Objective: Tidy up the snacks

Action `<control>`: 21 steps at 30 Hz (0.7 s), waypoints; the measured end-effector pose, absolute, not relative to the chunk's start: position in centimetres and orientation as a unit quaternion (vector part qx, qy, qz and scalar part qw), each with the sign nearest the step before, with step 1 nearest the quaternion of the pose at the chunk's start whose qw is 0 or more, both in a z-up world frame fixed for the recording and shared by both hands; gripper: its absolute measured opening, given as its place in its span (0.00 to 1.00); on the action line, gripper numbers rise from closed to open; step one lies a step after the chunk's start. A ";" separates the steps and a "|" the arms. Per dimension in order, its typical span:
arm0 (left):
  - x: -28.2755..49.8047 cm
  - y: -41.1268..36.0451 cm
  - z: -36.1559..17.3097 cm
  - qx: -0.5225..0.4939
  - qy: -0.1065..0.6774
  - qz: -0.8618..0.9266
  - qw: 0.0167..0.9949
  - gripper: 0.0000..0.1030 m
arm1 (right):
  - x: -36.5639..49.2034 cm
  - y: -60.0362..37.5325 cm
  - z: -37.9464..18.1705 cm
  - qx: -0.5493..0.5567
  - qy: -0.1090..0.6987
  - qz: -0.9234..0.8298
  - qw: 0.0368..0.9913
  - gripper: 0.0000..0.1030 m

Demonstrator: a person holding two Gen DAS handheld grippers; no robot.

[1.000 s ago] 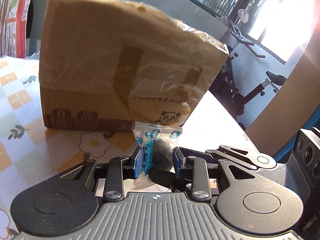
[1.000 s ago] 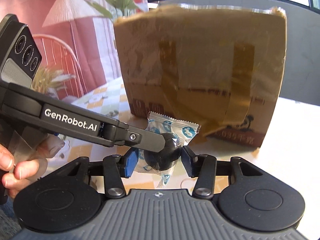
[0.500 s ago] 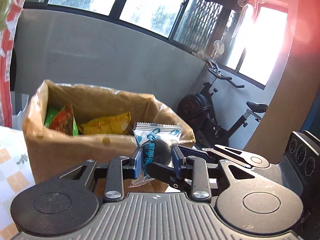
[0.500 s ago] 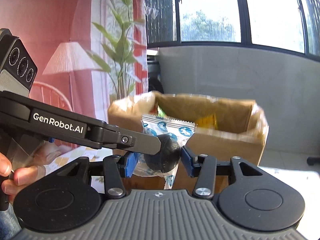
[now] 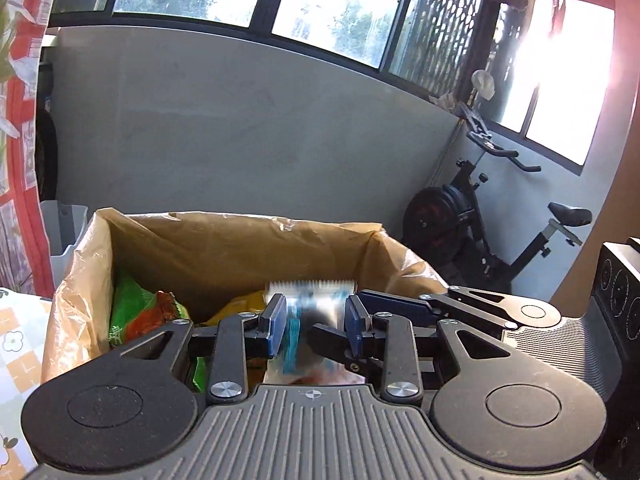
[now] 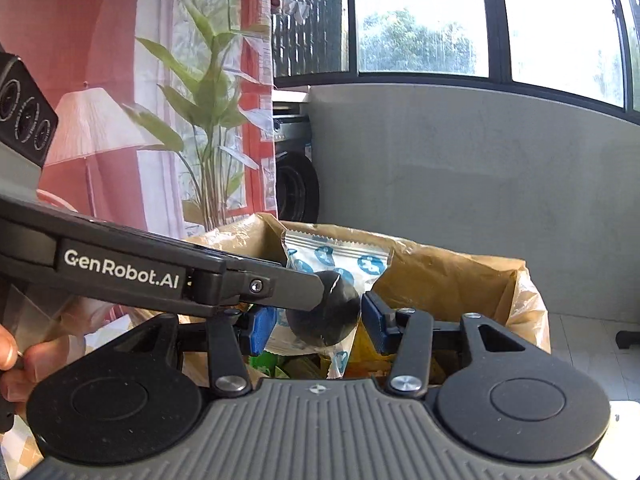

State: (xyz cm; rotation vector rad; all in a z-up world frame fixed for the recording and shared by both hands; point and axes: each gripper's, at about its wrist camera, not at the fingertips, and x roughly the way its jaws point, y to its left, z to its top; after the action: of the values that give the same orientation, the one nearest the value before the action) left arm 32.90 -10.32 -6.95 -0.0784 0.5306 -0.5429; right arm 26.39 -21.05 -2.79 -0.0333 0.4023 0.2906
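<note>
A white snack packet with blue print (image 6: pixel 340 260) hangs over the open cardboard box (image 6: pixel 460 280). In the left wrist view the packet (image 5: pixel 308 304) is blurred between my left gripper's (image 5: pixel 316 324) blue pads, which stand apart beside it. My right gripper (image 6: pixel 316 324) has its pads apart on either side of the packet. The left gripper's black finger (image 6: pixel 320 312) crosses in front of the packet in the right wrist view. The box (image 5: pixel 240 248) is lined with plastic and holds green, red and yellow snack bags (image 5: pixel 140 312).
The box stands on a table with a flower-pattern cloth (image 5: pixel 20 340). A grey wall and windows lie behind it. An exercise bike (image 5: pixel 480 220) is at the right, a plant and red curtain (image 6: pixel 224 120) at the left. A hand (image 6: pixel 12 360) holds the left gripper.
Both grippers rose from the box's side to above its open top. The left pads have spread apart and the packet now looks blurred, in motion over the box.
</note>
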 end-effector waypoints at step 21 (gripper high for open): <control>24.7 -8.5 0.8 0.046 0.168 -0.120 0.977 0.85 | 19.1 -24.1 2.5 0.028 0.189 0.071 0.979 0.90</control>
State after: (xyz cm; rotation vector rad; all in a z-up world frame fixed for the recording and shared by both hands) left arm 24.70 -8.47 0.76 0.0931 0.3389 -0.2414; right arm 19.14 -24.11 2.48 0.0562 0.3804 0.1421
